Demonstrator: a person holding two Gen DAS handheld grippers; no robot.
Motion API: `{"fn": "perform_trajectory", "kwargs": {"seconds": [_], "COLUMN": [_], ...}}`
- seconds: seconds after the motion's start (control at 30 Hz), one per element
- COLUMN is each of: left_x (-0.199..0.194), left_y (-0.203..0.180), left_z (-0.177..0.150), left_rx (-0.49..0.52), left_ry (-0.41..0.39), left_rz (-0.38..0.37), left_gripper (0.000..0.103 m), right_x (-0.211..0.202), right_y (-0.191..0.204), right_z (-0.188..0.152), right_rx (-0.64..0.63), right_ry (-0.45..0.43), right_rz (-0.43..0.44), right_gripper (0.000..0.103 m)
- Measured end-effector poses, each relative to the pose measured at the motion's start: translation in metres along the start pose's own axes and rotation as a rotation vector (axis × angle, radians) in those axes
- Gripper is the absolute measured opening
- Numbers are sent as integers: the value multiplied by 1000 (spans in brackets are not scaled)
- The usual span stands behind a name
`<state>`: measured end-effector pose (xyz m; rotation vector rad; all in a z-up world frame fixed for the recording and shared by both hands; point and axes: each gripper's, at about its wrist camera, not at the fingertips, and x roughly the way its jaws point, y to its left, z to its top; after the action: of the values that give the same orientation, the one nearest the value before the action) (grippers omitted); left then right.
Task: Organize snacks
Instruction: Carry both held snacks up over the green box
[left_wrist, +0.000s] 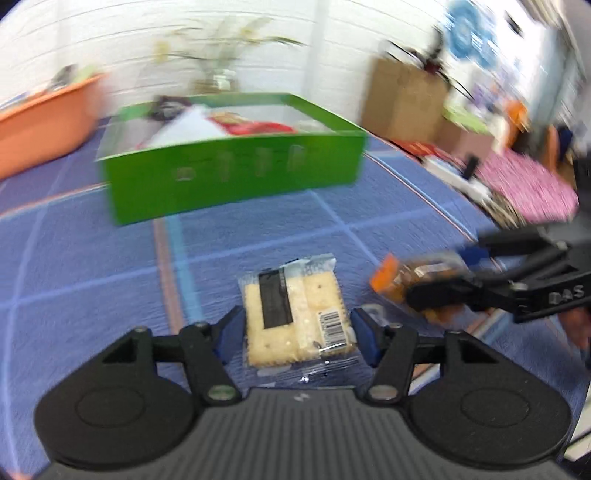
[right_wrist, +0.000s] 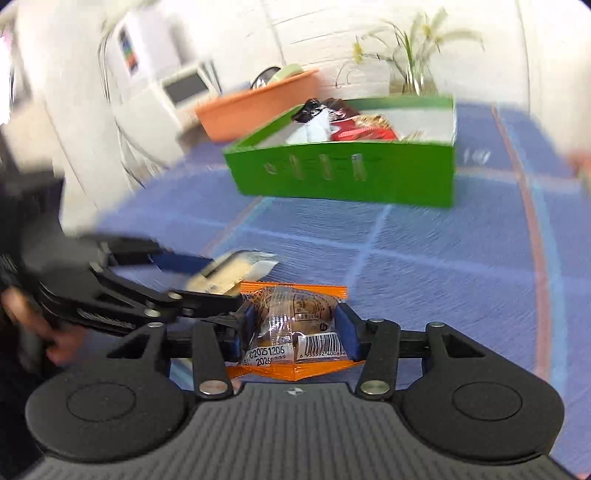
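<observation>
A clear pack of square crackers (left_wrist: 295, 314) with a black label sits between the blue pads of my left gripper (left_wrist: 297, 328), which is shut on its two sides. My right gripper (right_wrist: 295, 328) is shut on an orange-edged snack pack (right_wrist: 291, 317) holding a brown cake. In the left wrist view the right gripper (left_wrist: 443, 275) comes in from the right with the orange pack (left_wrist: 391, 280). Seen from the right wrist, the left gripper (right_wrist: 218, 284) enters from the left with the cracker pack (right_wrist: 236, 267). Beyond both stands a green box (left_wrist: 236, 181) (right_wrist: 343, 177) holding several snack packets.
A blue checked cloth (left_wrist: 92, 240) covers the table. An orange basin (left_wrist: 40, 125) (right_wrist: 255, 107) stands behind the box on the left, a vase of plants (left_wrist: 221, 79) against the wall. Cardboard boxes (left_wrist: 402, 99) and a pink patterned cloth (left_wrist: 528, 184) lie to the right.
</observation>
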<state>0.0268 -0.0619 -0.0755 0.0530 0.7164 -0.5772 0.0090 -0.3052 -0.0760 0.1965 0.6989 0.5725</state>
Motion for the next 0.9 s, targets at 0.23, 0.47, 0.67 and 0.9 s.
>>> {"fn": "perform_trajectory", "kwargs": {"seconds": [0.23,0.47,0.67,0.9], "left_x": [-47,-39,-16,7], "left_y": [37,32,32,33], "left_z": [9,50,93,117], "left_rx": [-115,6,31,19], "left_ry": [-121,-258,-330,-373], "left_rz": [146,310,306,309], "left_gripper": [61,61,61,61], "right_x": [16,20,24,36], "right_y": [18,51,35,17], "right_z": [21,61,94,111], "right_rx": [129,-64,-40,-29], "right_ry": [-88,-335,-447,-478], "right_rz": [137,-95,-188,-290], "right_gripper": [82,82,82,82]}}
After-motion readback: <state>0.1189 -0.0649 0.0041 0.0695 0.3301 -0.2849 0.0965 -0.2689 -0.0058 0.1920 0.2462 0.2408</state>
